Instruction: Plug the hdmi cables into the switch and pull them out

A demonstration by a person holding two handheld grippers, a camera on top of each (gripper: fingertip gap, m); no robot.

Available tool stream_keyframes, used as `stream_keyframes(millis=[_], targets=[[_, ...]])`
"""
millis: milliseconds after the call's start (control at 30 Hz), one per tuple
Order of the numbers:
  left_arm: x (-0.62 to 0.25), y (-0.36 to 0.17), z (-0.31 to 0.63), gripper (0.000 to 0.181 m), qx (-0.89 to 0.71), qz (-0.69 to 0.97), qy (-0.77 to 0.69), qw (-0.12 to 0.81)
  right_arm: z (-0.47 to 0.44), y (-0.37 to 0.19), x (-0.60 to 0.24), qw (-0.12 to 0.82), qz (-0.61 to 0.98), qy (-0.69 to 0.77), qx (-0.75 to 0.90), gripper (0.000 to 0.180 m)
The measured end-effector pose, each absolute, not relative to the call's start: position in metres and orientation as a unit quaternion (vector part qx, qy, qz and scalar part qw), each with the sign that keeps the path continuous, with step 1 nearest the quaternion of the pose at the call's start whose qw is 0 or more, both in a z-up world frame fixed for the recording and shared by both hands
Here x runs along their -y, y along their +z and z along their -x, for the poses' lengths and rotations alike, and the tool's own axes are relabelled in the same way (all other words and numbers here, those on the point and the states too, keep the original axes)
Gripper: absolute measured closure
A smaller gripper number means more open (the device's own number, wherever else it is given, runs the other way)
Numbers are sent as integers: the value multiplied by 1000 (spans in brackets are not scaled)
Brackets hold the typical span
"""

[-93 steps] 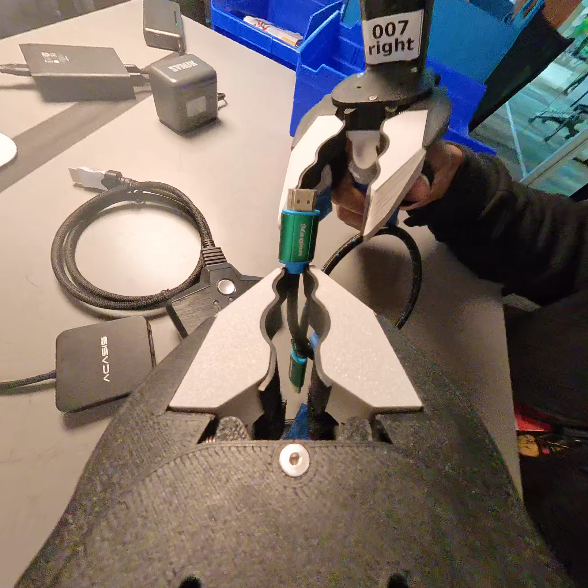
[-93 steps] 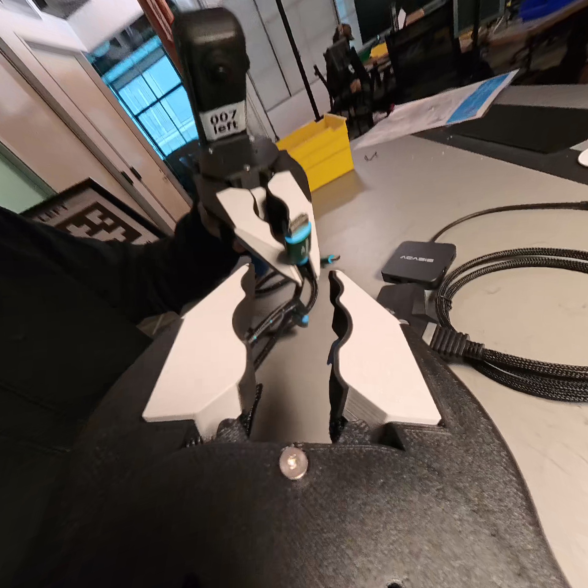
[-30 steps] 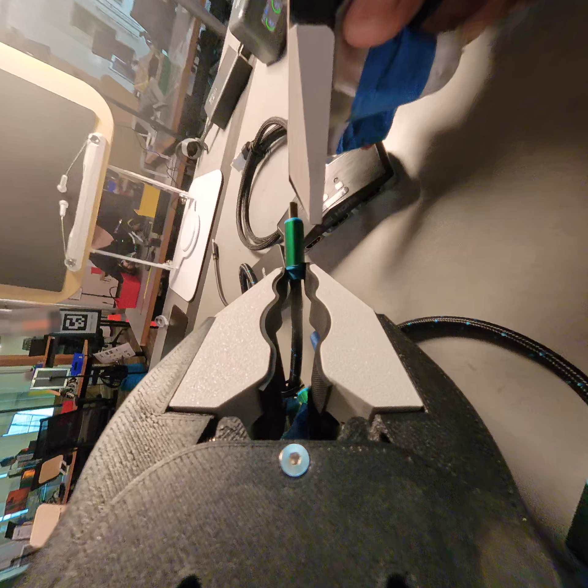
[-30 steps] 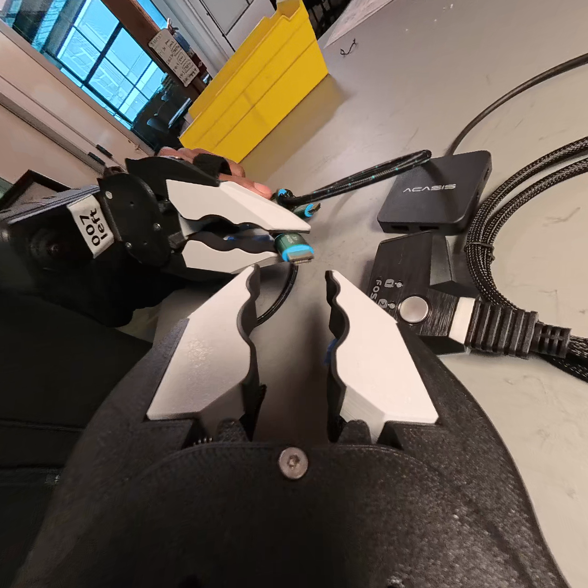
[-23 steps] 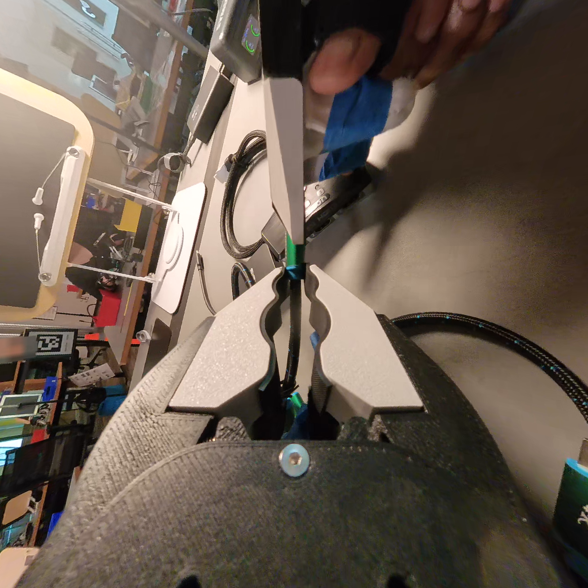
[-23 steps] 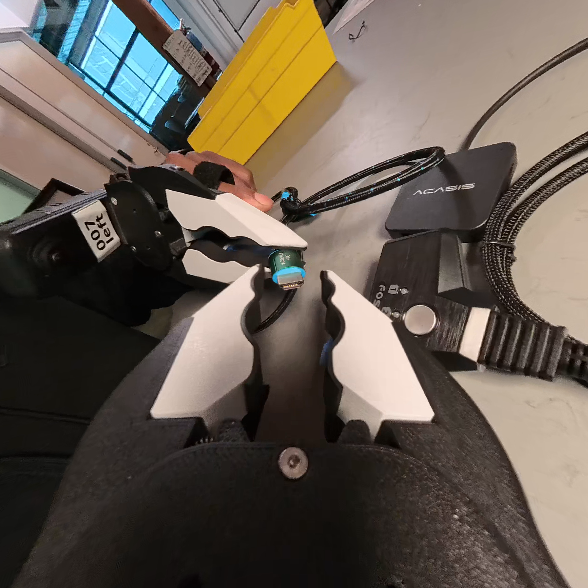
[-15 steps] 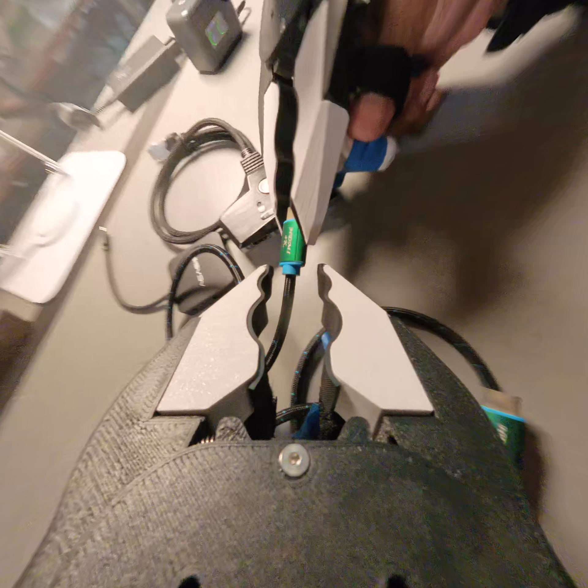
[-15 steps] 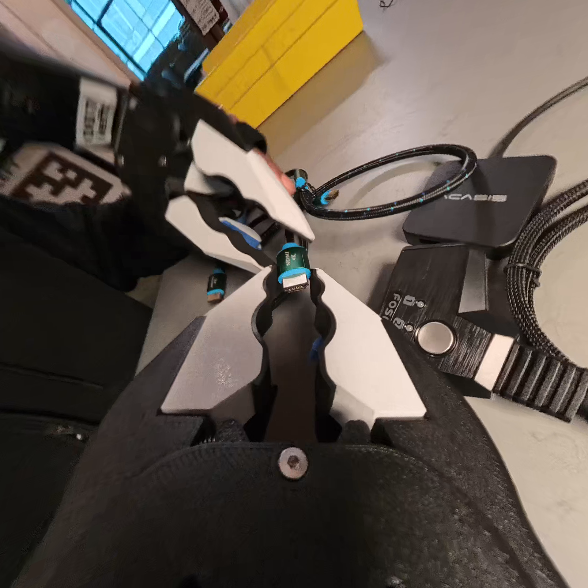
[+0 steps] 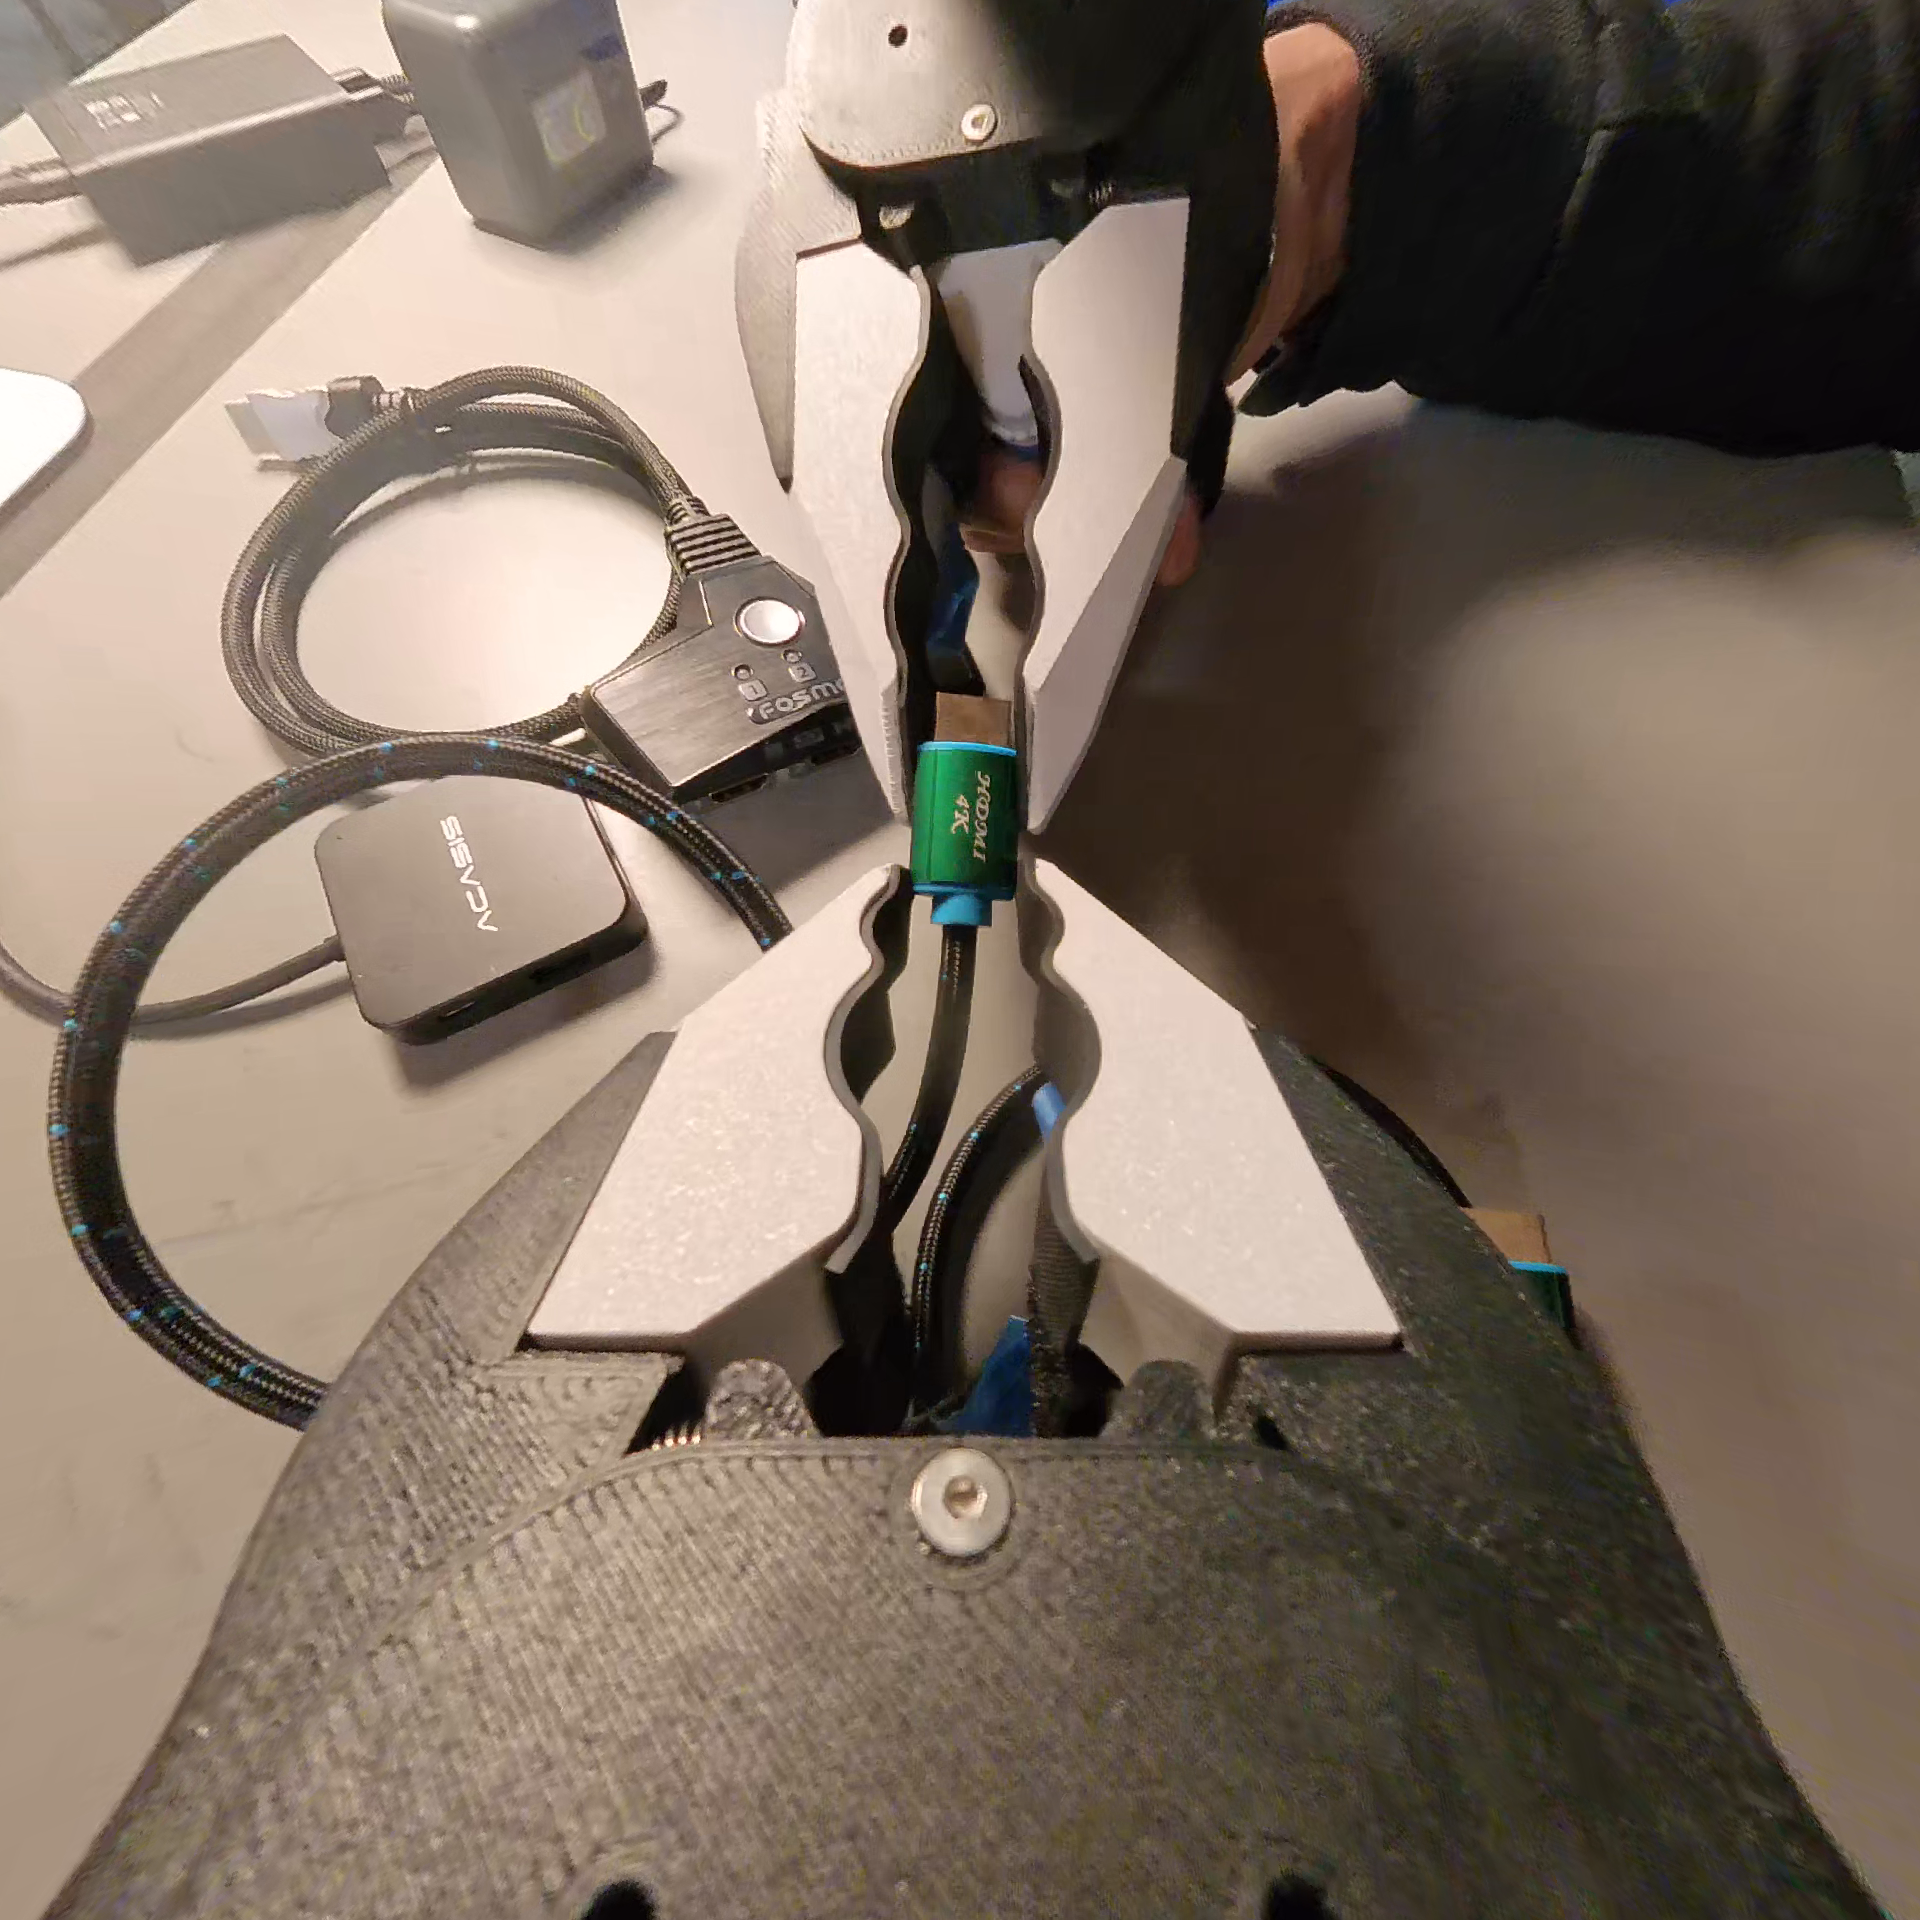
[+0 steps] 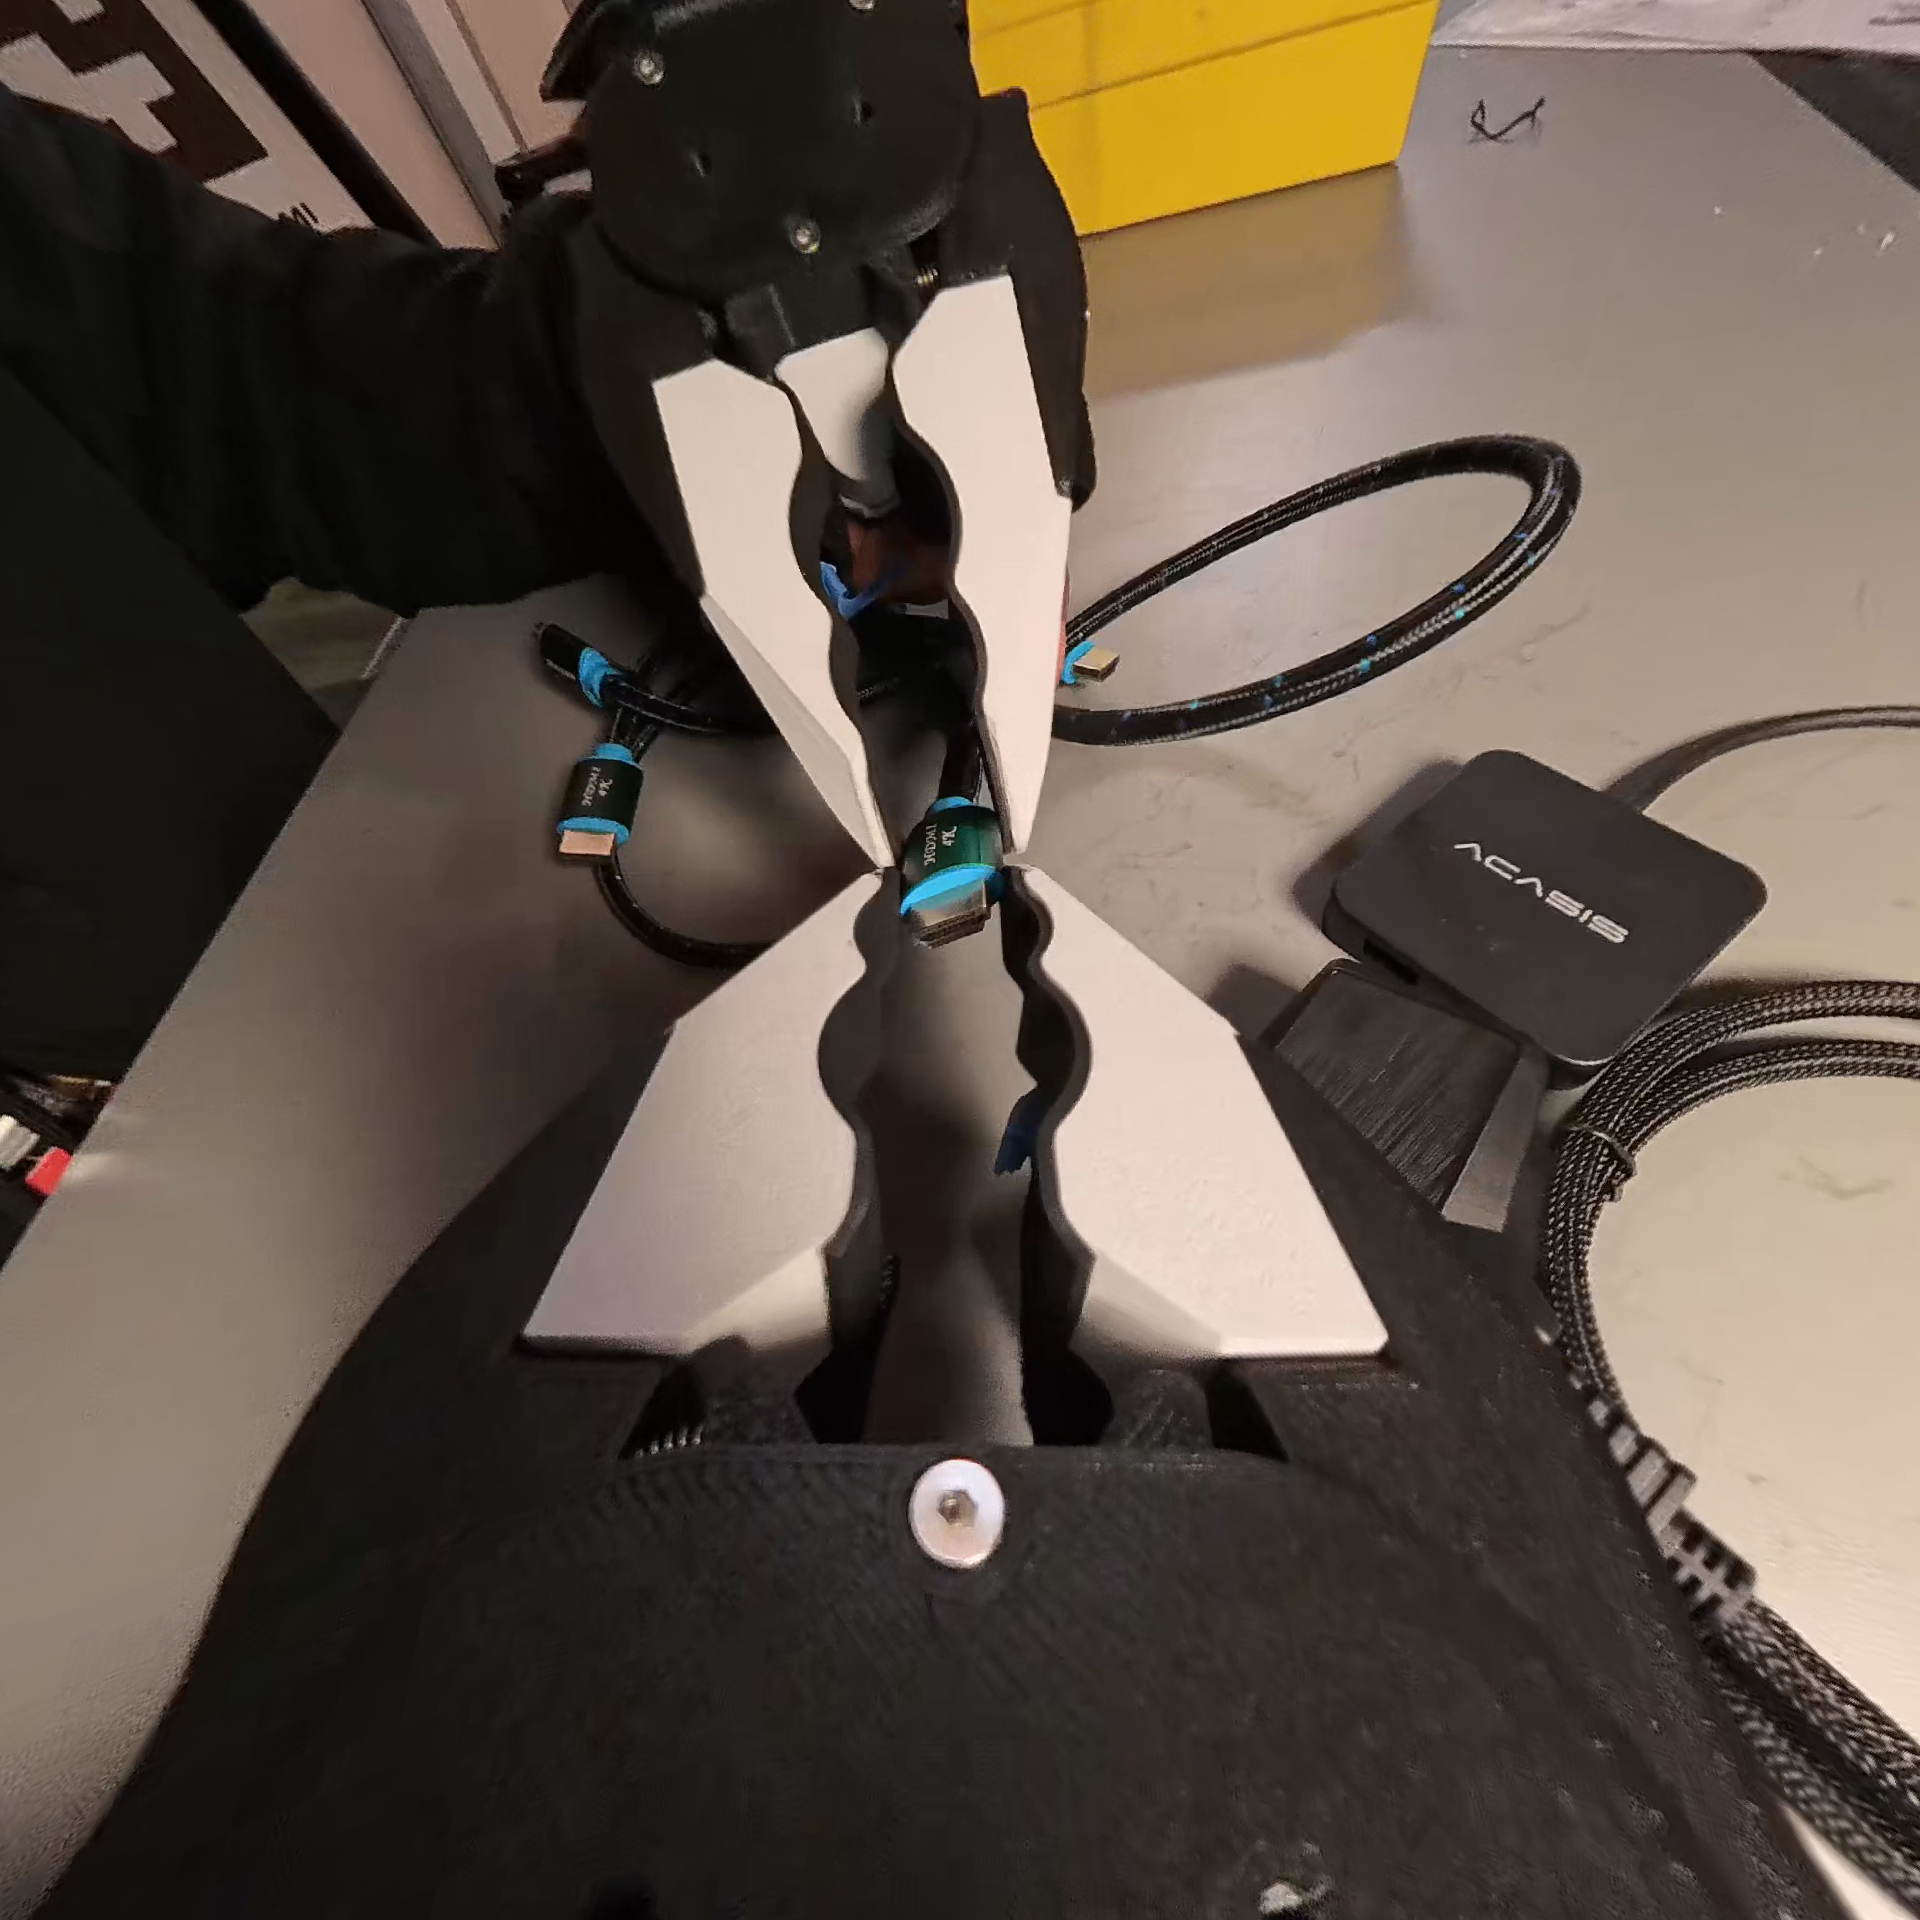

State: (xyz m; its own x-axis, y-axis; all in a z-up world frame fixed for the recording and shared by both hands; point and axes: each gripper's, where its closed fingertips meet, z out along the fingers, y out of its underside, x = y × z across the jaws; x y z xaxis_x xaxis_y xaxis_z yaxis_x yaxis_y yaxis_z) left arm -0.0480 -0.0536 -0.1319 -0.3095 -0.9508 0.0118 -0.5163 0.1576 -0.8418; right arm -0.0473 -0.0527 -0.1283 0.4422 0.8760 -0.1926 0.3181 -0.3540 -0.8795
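A green HDMI plug with a blue collar hangs in the air between the two grippers, which face each other tip to tip. My right gripper is shut on the plug's front end. My left gripper stands slightly open around the blue collar, and the black braided cable runs loosely back between its fingers. The black switch with a round button lies on the table to the left, its ports empty. A second green plug lies on the table.
A black square hub sits beside the switch, with the switch's thick braided lead coiled behind it. A grey power cube and a black adapter stand farther back. A yellow bin stands behind. The table edge is near. Left and right tips are no more than a few centimetres apart. Both grippers' tips are roughly 7 cm from the black switch.
The left gripper carried the plug to the right gripper. The right gripper shut on the plug. The left gripper's jaws opened off the cable. Both grippers turned level.
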Motion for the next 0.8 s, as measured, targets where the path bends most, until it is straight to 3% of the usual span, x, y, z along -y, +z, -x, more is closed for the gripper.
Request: stream_keyframes(millis=[233, 400, 500, 600, 733, 800], targets=[[42, -145, 41, 161, -695, 565, -345, 280, 33, -133, 38, 405, 789, 304, 347, 154], [19, -157, 40, 161, -673, 623, -257, 304, -21, -143, 36, 378, 881, 185, 215, 116], [11, -161, 39, 161, -682, 626, -187, 328, -36, -143, 47, 372, 899, 182, 142, 114], [8, -164, 35, 161, -686, 627, -152, 337, -45, -152, 51, 358, 912, 158, 121, 98], [11, -169, 30, 161, -681, 643, -151, 318, -38, -169, 46, 335, 921, 156, 123, 98], [10, -171, 28, 161, -677, 650, -146, 312, -36, -170, 41, 337, 920, 157, 123, 120]])
